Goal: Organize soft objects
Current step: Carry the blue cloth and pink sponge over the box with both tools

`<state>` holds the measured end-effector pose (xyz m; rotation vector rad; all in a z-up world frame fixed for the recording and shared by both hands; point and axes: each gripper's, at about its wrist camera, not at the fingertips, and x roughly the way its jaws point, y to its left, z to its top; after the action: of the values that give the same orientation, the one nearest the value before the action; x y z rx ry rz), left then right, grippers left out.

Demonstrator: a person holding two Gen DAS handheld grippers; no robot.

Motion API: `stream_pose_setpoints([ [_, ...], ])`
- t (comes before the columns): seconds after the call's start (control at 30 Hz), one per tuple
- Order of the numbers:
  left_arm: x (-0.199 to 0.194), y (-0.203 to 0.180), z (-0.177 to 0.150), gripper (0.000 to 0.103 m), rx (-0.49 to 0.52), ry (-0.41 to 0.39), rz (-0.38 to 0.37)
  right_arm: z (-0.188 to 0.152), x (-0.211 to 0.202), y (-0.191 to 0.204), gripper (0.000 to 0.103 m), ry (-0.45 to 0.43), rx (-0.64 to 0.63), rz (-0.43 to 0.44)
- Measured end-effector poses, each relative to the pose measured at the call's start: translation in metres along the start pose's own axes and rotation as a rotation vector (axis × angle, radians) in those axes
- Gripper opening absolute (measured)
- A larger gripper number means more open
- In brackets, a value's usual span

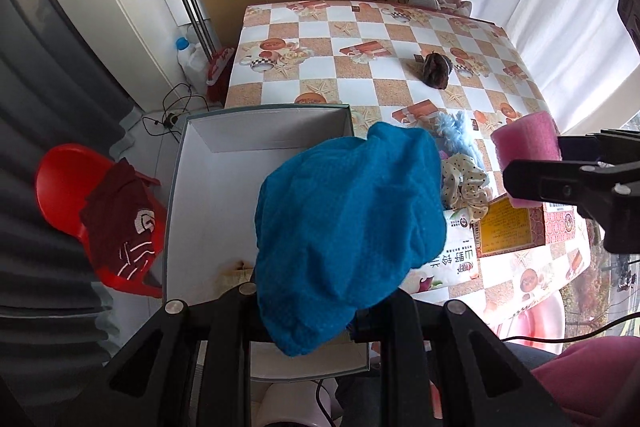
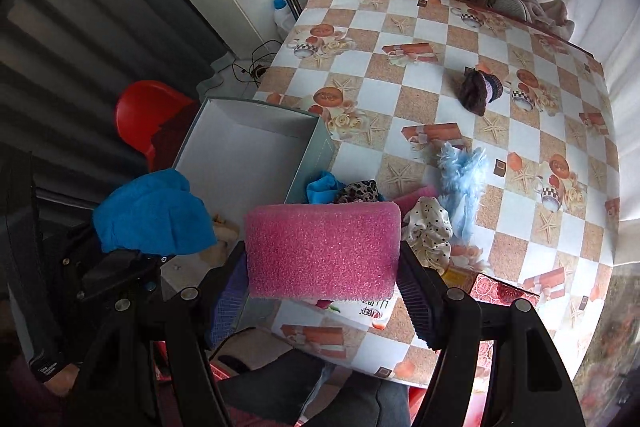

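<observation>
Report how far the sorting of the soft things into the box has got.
Done: only a small beige item seems to lie in the box. In hand: left gripper holds the blue cloth over it; right gripper holds the pink sponge. Left: the dotted scrunchie, fluffy blue piece and brown item on the table.

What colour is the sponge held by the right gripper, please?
Pink sponge; right wrist view.

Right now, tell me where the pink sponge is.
The pink sponge is clamped in the right gripper, above the table's near edge, beside the polka-dot scrunchie.
</observation>
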<state>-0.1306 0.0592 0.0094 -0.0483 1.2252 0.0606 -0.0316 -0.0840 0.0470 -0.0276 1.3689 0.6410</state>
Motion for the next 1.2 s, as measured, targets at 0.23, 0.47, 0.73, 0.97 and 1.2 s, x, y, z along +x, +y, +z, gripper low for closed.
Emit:
stream_pose_setpoints([
  [0.23,0.000,0.012,-0.005,0.024,-0.044,-0.004,0.005,0.004,0.006,0.015,0.071,0.021,-0.045,-0.008],
  [0.47,0.001,0.014,-0.005,0.024,-0.047,-0.006,0.002,0.006,0.009,0.022,0.071,0.034,-0.065,-0.015],
  [0.73,0.001,0.014,-0.005,0.024,-0.048,-0.006,0.002,0.007,0.012,0.024,0.071,0.045,-0.074,-0.019],
  [0.97,0.001,0.014,-0.004,0.024,-0.050,-0.004,0.003,0.008,0.013,0.025,0.071,0.047,-0.069,-0.018],
  [1.2,0.012,0.017,-0.008,0.024,-0.069,0.016,0.032,0.009,0.016,0.027,0.071,0.052,-0.085,-0.012],
])
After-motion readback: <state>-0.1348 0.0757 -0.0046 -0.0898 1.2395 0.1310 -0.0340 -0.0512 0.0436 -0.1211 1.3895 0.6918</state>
